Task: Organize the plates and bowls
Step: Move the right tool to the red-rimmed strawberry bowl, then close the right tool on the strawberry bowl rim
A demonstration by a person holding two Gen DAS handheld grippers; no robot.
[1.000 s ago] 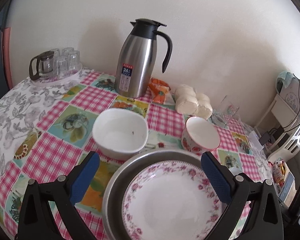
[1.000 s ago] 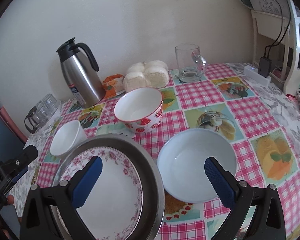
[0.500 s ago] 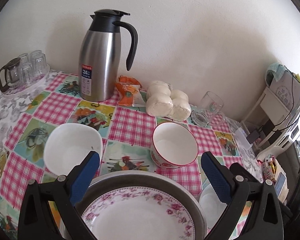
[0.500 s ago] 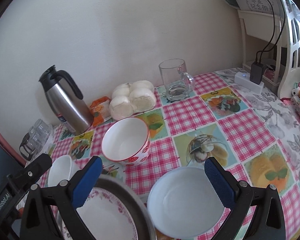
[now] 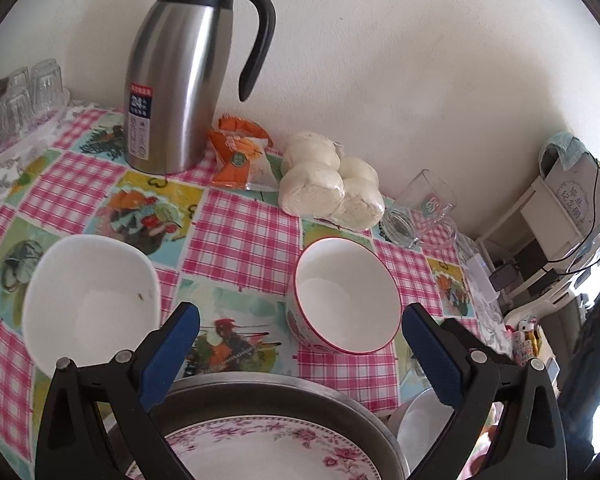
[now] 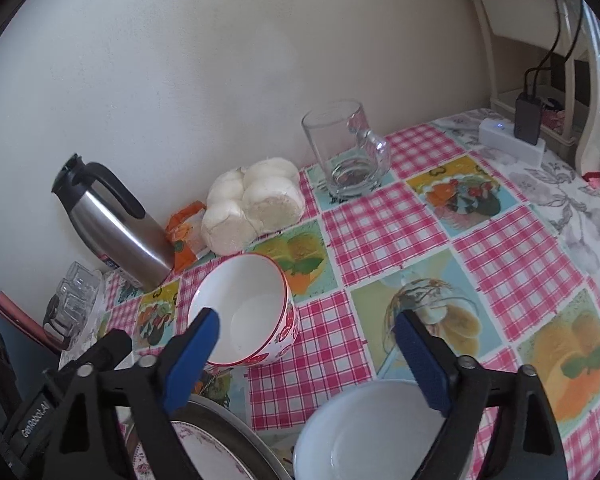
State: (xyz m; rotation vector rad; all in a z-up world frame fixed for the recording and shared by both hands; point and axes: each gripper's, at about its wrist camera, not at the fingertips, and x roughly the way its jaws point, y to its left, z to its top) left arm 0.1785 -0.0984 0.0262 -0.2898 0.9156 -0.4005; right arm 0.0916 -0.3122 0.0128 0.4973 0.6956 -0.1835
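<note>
A red-rimmed bowl (image 5: 346, 296) (image 6: 244, 312) with a strawberry pattern stands on the chequered tablecloth, just ahead of both grippers. My left gripper (image 5: 300, 346) is open above the far rim of a metal pan (image 5: 276, 392) that holds a floral plate (image 5: 268, 452). A white squarish bowl (image 5: 88, 304) sits to its left. My right gripper (image 6: 306, 358) hangs over the far rim of a pale round bowl (image 6: 372, 432); its jaws are closing, and the pads touch nothing. The pan (image 6: 236, 436) and plate (image 6: 196, 456) show at the bottom left.
Along the wall stand a steel thermos jug (image 5: 172, 68), an orange snack packet (image 5: 240, 152), bagged white buns (image 5: 332, 180) and a glass mug (image 6: 348, 148). Small glasses on a tray (image 5: 16, 96) sit far left. A white shelf with a power strip (image 6: 512, 140) borders the right.
Both grippers have moved forward over the table toward the red-rimmed bowl; pan, plate and pale bowl have slid to the bottom of the views. The right gripper's jaws have narrowed.
</note>
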